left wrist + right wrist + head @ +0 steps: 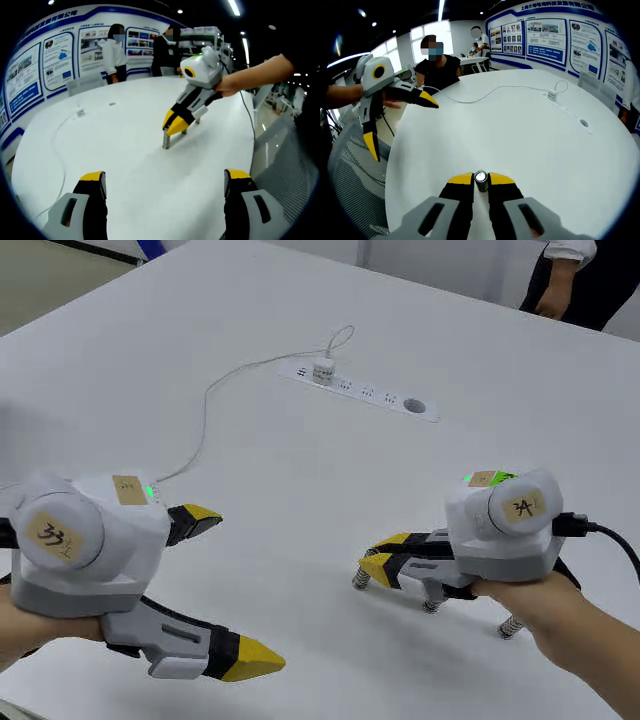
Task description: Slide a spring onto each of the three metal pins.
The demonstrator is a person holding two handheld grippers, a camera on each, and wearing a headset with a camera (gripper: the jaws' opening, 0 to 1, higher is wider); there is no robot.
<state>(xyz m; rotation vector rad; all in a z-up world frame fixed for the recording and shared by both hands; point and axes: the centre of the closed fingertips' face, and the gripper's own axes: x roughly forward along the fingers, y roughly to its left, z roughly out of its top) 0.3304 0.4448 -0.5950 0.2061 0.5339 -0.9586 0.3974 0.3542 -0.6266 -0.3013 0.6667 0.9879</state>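
Note:
Three short upright pins with coiled springs around them stand on the white table (300,470) at the right: one (361,579) by my right gripper's tips, one (432,605) under its body, one (510,626) beside the hand. My right gripper (380,558) has its yellow tips closed around the top of the first spring (481,180). The left gripper view has that spring (166,138) standing under the right gripper (174,125). My left gripper (228,588) hovers at the lower left, jaws wide open and holding nothing (165,176).
A white power strip (360,392) with a plug and a long cable (205,410) lies at the far middle of the table. A person's hand (553,302) rests near the far right corner. Other people stand beyond the table (114,55).

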